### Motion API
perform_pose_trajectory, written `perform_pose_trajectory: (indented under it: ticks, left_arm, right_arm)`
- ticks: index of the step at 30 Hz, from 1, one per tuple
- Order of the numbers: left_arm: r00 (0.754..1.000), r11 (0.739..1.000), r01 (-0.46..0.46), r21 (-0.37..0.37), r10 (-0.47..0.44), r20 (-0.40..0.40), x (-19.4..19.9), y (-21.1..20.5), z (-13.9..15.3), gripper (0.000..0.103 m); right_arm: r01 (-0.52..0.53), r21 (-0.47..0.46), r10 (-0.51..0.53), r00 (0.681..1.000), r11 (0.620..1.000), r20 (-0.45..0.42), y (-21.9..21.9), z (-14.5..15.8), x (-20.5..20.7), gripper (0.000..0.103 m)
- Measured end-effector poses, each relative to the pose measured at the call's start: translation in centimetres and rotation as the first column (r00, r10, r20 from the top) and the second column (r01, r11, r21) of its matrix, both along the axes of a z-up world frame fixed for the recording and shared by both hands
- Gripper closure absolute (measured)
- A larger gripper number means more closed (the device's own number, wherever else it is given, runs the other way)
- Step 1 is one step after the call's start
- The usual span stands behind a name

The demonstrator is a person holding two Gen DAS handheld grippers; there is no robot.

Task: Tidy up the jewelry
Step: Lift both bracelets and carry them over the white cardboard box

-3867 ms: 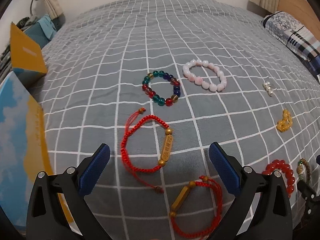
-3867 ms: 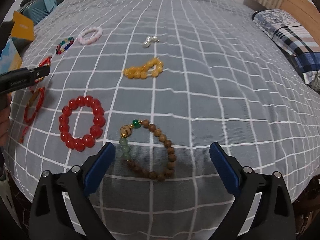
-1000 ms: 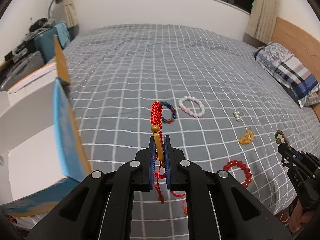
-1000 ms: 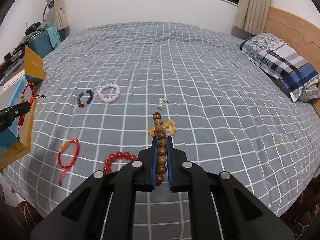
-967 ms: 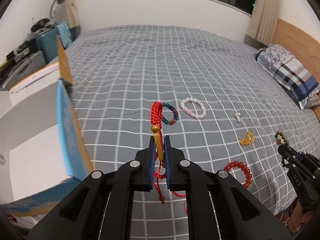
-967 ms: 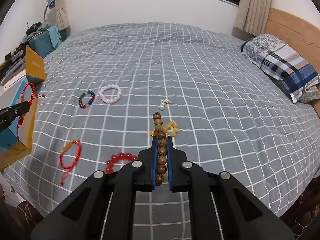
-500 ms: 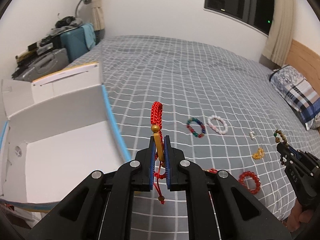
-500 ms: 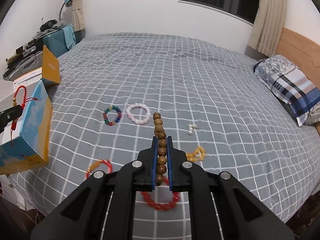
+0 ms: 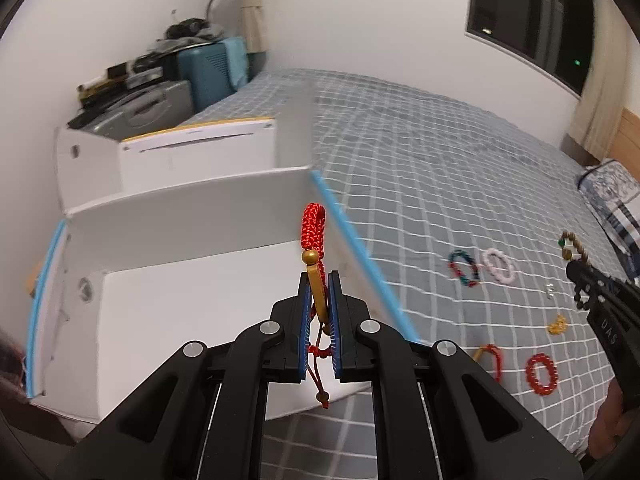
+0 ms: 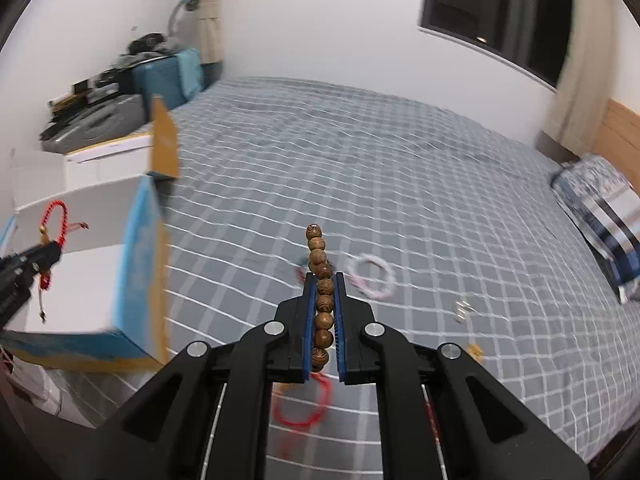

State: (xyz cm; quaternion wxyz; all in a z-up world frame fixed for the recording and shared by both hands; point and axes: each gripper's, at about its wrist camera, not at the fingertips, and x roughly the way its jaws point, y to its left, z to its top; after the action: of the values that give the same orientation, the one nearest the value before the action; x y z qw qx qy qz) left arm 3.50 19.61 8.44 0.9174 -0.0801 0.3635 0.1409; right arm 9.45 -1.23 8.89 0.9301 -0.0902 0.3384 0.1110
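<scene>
My left gripper (image 9: pixel 319 300) is pinching the red cord bracelet (image 9: pixel 313 236) by its gold bar; the loop stands above the tips, the tail hangs below. It's now in front of the open white box (image 9: pixel 192 280) at the bed's edge; half a second ago the box sat further left in view. My right gripper (image 10: pixel 323 304) is clamped on the wooden bead bracelet (image 10: pixel 321 276), beads stacked upright between the pads, held over the bed (image 10: pixel 400 200). Both views have swung left since then. On the bed: pink bracelet (image 9: pixel 498 266), multicolour bracelet (image 9: pixel 464 268), red bead bracelet (image 9: pixel 541 373), a second red cord bracelet (image 9: pixel 490 358), and amber beads (image 9: pixel 558 325).
</scene>
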Motion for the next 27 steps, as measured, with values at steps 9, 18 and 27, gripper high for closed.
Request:
perform_pose_trajectory:
  ticks: [9, 18, 27]
  left_arm:
    - [0.994, 0.994, -0.106, 0.022, 0.107, -0.025, -3.1, 6.2, 0.0, 0.095]
    - [0.975, 0.980, -0.197, 0.014, 0.198, -0.104, -5.1, 11.7, -1.6, 0.095]
    - [0.951, 0.976, -0.216, -0.021, 0.206, -0.233, -4.9, 14.3, -4.7, 0.095]
  right_arm:
    - [-0.202, 0.018, 0.201, 0.979, 0.979, 0.015, 11.4, 1.2, -2.0, 0.096]
    - [-0.312, 0.026, 0.313, 0.946, 0.950, -0.087, 19.4, -1.1, -2.7, 0.096]
    - [-0.324, 0.020, 0.316, 0.904, 0.946, -0.288, 23.2, -5.5, -1.4, 0.096]
